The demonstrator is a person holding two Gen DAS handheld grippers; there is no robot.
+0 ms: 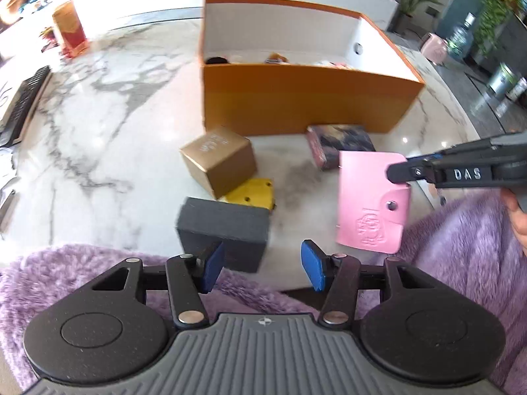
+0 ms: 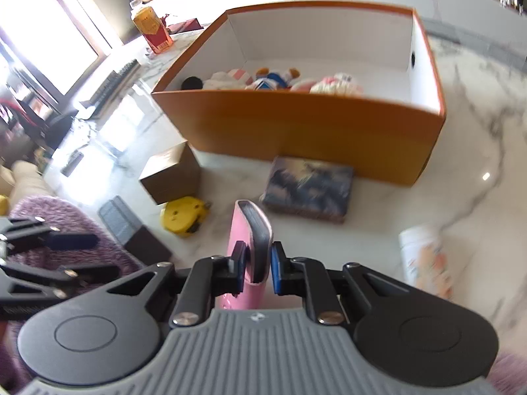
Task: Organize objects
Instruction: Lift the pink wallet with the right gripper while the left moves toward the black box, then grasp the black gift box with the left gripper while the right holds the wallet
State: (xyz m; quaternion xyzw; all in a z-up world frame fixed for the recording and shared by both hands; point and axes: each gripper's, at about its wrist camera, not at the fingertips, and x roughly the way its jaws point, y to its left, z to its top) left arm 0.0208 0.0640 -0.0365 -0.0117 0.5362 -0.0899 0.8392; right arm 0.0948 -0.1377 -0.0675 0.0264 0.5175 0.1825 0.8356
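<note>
Pink wallet point(image 2: 245, 247) is clamped between the right gripper point(image 2: 257, 268) fingers, lifted off the marble table point(image 1: 98, 125) in front of the orange box point(image 2: 296, 131). The left gripper point(image 1: 262, 268) fingers stand apart, gripping nothing, over the black block point(image 1: 224, 227).

orange box point(image 1: 296, 105): near wall hides most of its contents in the left wrist view
yellow object point(image 1: 252, 194): partly covered by the tan box point(image 1: 219, 159)
white container point(image 2: 425, 260): blurred at right of the right wrist view, label unreadable
keyboard point(image 1: 24, 105): cut by left edge
</note>
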